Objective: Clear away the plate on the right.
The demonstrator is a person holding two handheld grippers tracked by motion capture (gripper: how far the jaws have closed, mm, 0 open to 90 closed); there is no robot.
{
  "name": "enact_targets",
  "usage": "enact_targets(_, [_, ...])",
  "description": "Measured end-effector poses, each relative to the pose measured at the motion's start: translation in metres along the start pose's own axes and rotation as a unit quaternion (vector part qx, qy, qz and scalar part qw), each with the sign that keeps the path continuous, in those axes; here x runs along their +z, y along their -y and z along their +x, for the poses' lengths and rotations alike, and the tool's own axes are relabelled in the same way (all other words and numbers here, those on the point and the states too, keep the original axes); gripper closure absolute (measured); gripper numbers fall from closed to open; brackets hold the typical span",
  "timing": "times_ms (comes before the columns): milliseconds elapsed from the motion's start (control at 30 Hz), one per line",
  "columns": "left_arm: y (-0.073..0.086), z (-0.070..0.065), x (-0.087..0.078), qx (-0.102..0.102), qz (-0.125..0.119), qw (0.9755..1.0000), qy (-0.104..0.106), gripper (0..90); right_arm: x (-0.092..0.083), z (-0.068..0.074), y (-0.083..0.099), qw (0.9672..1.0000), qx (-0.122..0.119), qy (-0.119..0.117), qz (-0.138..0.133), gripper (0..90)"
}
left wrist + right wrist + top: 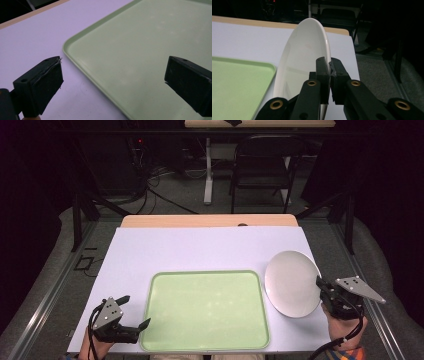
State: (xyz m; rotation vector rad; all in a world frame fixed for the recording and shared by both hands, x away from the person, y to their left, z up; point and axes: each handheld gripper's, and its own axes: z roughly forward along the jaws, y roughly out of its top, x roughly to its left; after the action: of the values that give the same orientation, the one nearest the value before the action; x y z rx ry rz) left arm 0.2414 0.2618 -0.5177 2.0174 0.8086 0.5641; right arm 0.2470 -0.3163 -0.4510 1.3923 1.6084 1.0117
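white plate (307, 50) clamped by its rim in right claw (330, 75), tilted on edge, just right of green tray (206, 310). left claw (112, 82) spread wide, holding nothing, over tray's near-left corner. risk: thin rim grip on glazed plate may slip or pivot; lower edge could knock tray rim or surface (200, 247).

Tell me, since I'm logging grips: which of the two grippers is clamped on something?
The right gripper: its jaws are shut on the rim of the white plate, tilting it. The left gripper stands open beside the green tray, holding nothing.
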Motion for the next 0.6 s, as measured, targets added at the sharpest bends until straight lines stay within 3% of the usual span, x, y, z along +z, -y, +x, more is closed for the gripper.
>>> enact_targets(100, [0.000, 0.000, 0.000, 0.000, 0.000, 1.0000, 0.000, 1.4, -0.003, 0.011, -0.004, 0.9993, -0.037, 0.004, -0.005, 86.2])
enact_targets(600, [0.000, -0.001, 0.001, 0.005, 0.002, 1.0000, 0.002, 1.4, -0.013, 0.033, -0.008, 0.9949, -0.098, -0.014, -0.017, 86.7])
